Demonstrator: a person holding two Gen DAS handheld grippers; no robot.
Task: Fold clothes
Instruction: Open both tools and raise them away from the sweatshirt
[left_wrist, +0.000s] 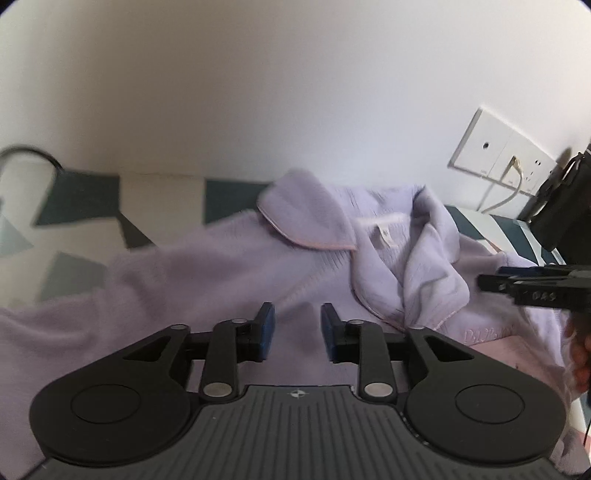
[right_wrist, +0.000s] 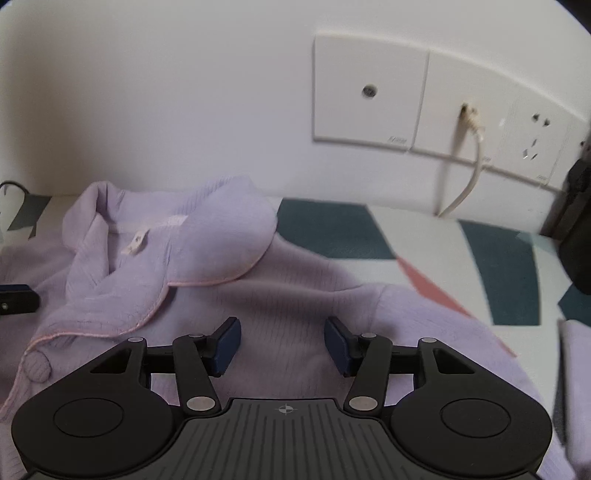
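Lavender pyjama top (left_wrist: 229, 266), fleecy and soft-looking, lies spread across a surface covered in a geometric print sheet (right_wrist: 332, 229) of teal, white and coral, pushed up close to the white wall; whether that surface is a bed or a desk, the views do not settle. Its collar (right_wrist: 207, 251), edged in pale pink piping, sits rumpled and half flipped, with the neck label (right_wrist: 135, 242) showing inside. One covered button (right_wrist: 37, 365) shows on the front placket in the right wrist view.

Left tongs (left_wrist: 297, 330) hover low over the body of the top, blue pads apart with nothing between them. Right tongs (right_wrist: 282, 345) do likewise over the shoulder area, standing wider apart, also empty.

By my judgement this cloth is light, limp and plush: it will sag and drape wherever it is lifted, and a single-point pinch will bunch it rather than carry a straight edge. The nap looks grippy rather than slick, so the pads should hold it without much squeeze. Nothing fragile here, though the button and piping could snag.

Best holds, as I read it, are the firmer stitched parts: the shoulder seams either side of the collar, or the piped placket edge, one tong on each side so the fabric stays taut between them. The top shows no neat fold right now; it lies open and creased, collar uppermost toward the wall. A wall socket plate (right_wrist: 369, 88) with a cable (right_wrist: 471, 162) sits behind.
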